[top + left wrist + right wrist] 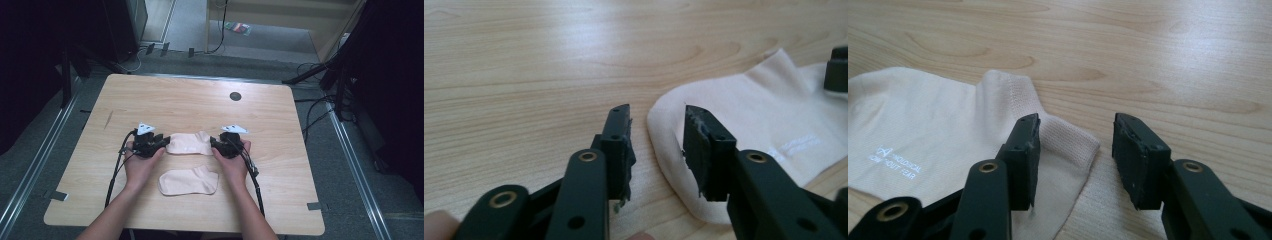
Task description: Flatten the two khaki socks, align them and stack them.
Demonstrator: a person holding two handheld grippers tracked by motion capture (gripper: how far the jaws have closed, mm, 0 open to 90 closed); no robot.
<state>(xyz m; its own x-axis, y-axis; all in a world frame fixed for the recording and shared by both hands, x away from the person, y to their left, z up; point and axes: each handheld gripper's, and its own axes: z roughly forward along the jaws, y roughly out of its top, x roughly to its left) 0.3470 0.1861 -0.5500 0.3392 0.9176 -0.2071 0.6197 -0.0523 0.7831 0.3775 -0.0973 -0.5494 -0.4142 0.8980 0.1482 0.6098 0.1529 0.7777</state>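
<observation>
left gripper (pixel 656 125) agape at sock (pixel 744 110) toe | right gripper (pixel 1075 132) agape (cuff partly hidden) — nothing gripped

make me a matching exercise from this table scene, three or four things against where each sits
Things:
1. pale pink cotton sock with white lettering
2. second pale pink cotton sock
3. small round dark hole
4. left claw

Places:
a. far part of the light wooden table
b. nearest the person
c. between the two claws
d. at the lettered sock's toe end

Pairs: 1-c, 2-b, 3-a, 4-d

Soft knit sock (pixel 190 143) — smooth, faintly glossy wood table (pixel 200 100).
</observation>
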